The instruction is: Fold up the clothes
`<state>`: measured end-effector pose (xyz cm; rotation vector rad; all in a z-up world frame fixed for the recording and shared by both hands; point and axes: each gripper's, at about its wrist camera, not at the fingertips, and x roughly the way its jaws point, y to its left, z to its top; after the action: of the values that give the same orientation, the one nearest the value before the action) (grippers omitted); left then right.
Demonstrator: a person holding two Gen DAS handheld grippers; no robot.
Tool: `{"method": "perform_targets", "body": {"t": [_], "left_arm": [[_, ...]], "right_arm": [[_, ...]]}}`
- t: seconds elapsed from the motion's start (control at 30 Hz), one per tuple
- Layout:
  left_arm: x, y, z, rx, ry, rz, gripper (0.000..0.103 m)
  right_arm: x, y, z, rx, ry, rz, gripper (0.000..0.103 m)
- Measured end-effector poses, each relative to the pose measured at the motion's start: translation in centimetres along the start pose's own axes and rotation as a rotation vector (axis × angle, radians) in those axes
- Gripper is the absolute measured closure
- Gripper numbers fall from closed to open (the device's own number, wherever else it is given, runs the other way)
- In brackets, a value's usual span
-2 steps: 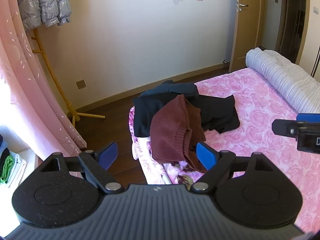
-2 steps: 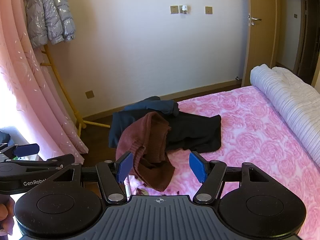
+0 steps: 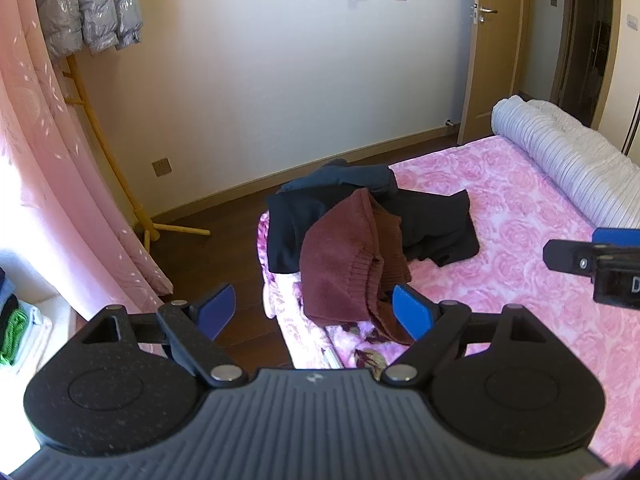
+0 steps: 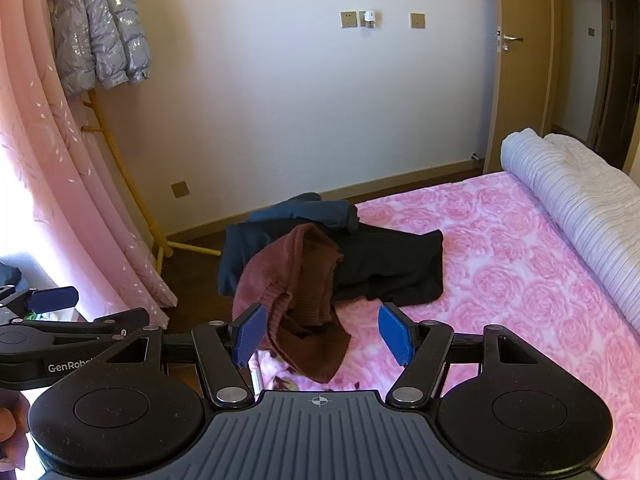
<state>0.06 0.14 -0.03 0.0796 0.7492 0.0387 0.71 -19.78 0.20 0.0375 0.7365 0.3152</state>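
Left wrist view: left gripper, blue pads spread wide with nothing between them, hovers off the bed's corner. Right wrist view: right gripper, likewise spread and empty. Beyond both lies a maroon knit sweater, crumpled at the corner of the pink floral bed and overlapping dark navy garments. A rolled striped quilt lies along the bed's right side; a silver puffer jacket hangs beside pink curtains.

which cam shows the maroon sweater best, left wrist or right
The right wrist view: the maroon sweater lies near the centre between the open right gripper, its ribbed hem and hanging end unobstructed. In the left wrist view the sweater is visible too, but one blue pad of the left gripper covers its lower edge.
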Motion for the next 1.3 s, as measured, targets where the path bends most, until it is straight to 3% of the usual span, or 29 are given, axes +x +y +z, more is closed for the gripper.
{"method": "perform_targets", "body": {"t": [0.3, 1.3], "left_arm": [[0.3, 0.6, 0.0, -0.031, 0.043, -0.018, 0.019], [-0.7, 0.1, 0.5, -0.006, 0.030, -0.062, 0.019]], "right_arm": [[0.0, 0.6, 0.2, -0.004, 0.001, -0.001, 0.037], [-0.5, -0.8, 0.1, -0.003, -0.004, 0.029, 0.037]]}}
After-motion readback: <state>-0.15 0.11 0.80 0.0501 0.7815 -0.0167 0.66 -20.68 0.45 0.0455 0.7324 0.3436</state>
